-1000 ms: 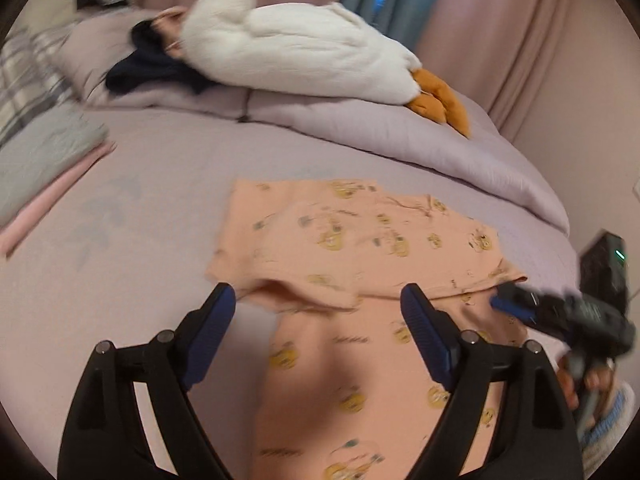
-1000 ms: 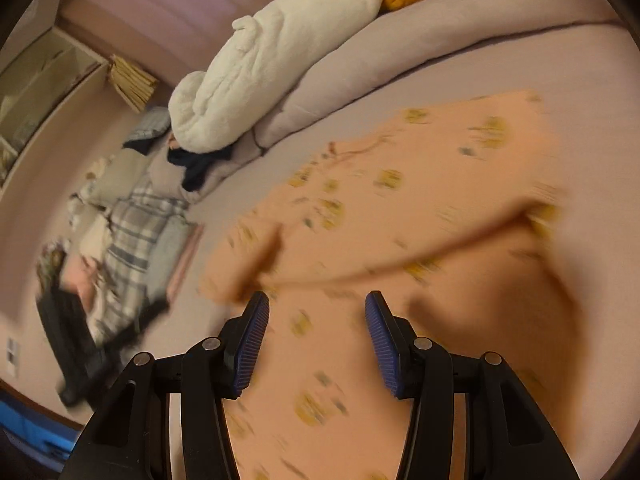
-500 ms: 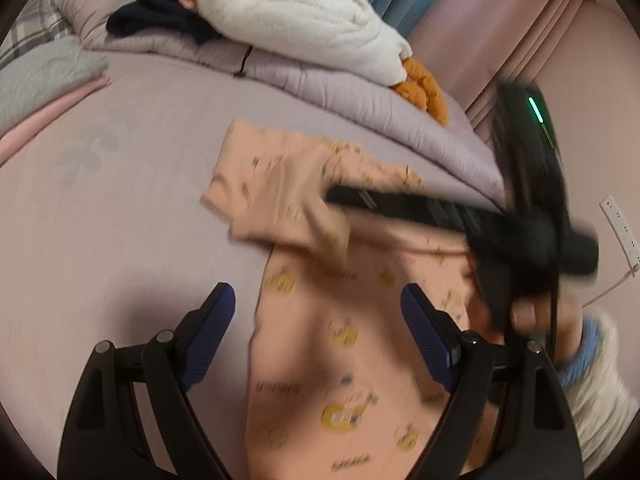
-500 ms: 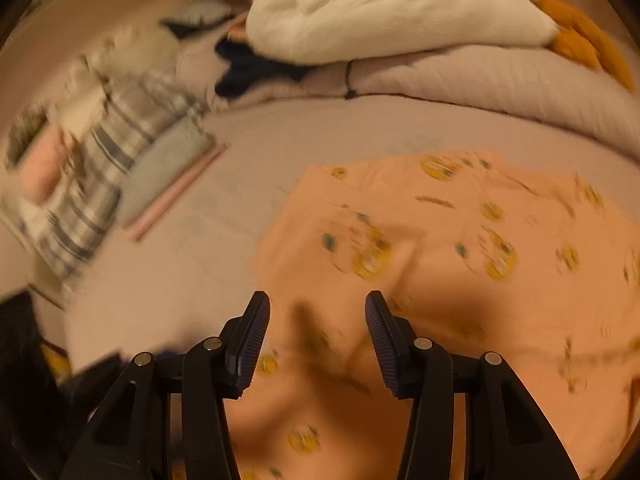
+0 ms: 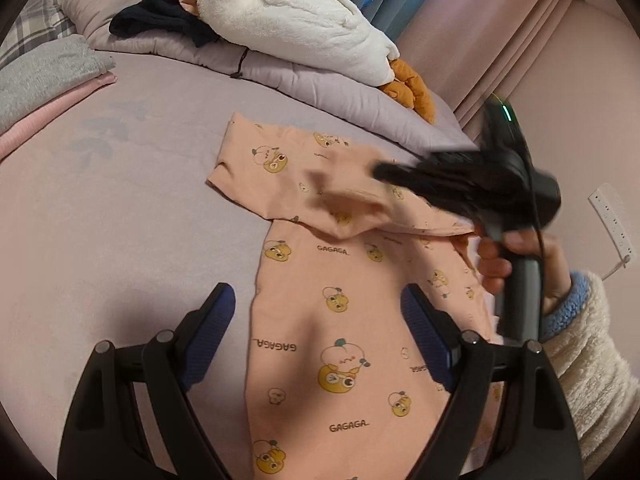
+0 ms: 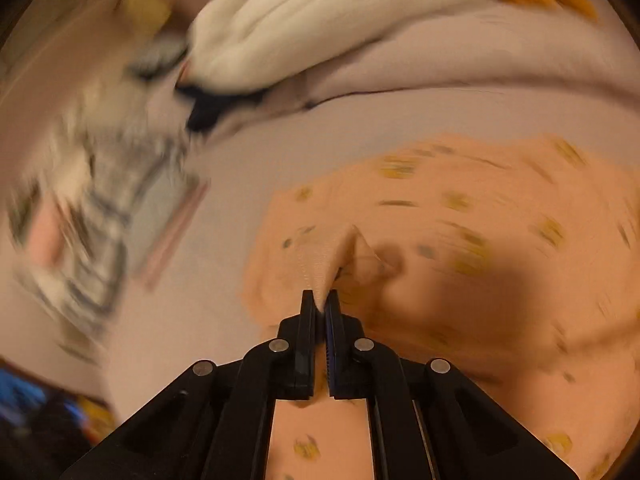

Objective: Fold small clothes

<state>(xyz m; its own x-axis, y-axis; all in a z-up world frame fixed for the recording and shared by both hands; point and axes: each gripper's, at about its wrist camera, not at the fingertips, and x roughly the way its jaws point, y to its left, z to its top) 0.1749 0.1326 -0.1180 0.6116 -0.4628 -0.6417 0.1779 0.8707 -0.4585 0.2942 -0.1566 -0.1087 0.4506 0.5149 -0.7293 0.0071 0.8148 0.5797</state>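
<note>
both differ: right claw (image 6: 320, 304) has just closed, pinching peach shirt (image 6: 460, 240); left claw (image 5: 318, 334) spread wide.

R hand-held gripper (image 6: 320, 306) just closed | pinching peach garment (image 6: 460, 240) fold | bg blurred

A big bed with a soft purple sheet (image 5: 120, 208), a puffy purple blanket (image 5: 328, 88) along the back, pink curtains (image 5: 500, 40) beside a blue curtain (image 5: 376, 4), a plain pink wall (image 5: 592, 128), a white power strip (image 5: 612, 220) on it, dim warm light
</note>
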